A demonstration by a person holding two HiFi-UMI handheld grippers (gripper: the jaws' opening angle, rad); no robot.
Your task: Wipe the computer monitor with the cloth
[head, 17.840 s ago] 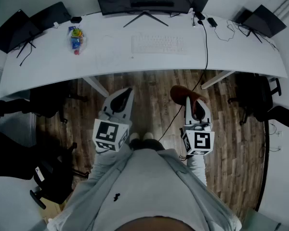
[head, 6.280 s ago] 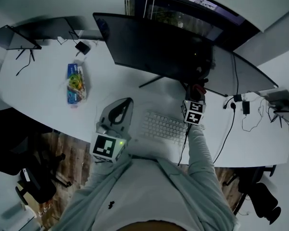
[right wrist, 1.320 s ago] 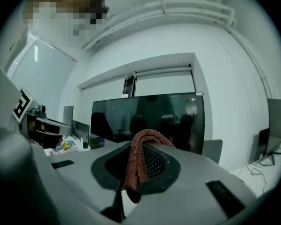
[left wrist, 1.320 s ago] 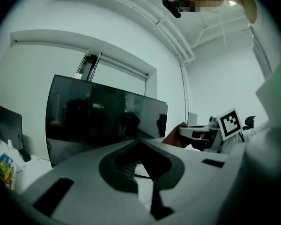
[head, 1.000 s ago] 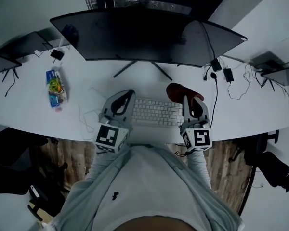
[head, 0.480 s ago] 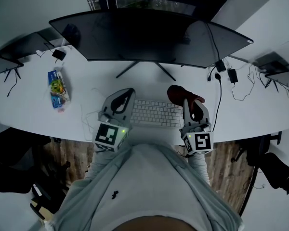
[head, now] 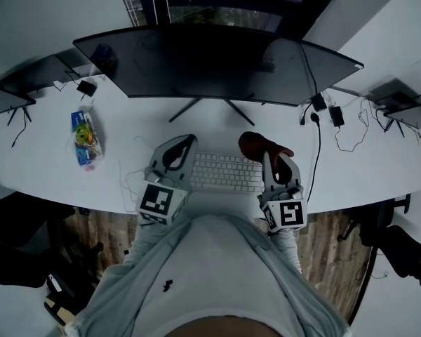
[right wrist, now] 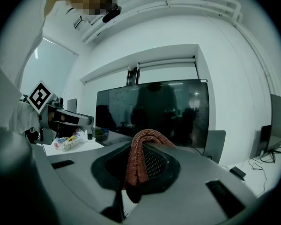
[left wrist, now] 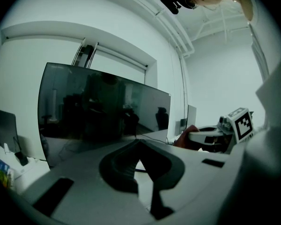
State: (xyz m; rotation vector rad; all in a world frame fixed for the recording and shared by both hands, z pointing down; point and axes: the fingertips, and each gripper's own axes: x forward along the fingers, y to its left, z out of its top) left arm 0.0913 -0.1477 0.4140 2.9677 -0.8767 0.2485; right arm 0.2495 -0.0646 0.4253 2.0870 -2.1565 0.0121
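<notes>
Clamping cloth [right wrist: 136, 165] in right gripper [right wrist: 146, 146], monitor [head: 210, 62] ahead, left gripper [left wrist: 139, 143] closed

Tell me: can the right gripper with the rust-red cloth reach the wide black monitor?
Probably yes: the right gripper, shut on the rust-red cloth, faces the wide black monitor; nothing stands between them.

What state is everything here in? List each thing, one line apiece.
monitor: screen dark, upright on its stand.
right gripper: shut on the cloth.
cloth: clamped, draped over the jaws.
left gripper: shut, empty.
keyboard: flat on the desk.
snack packet: lying on the desk.
</notes>
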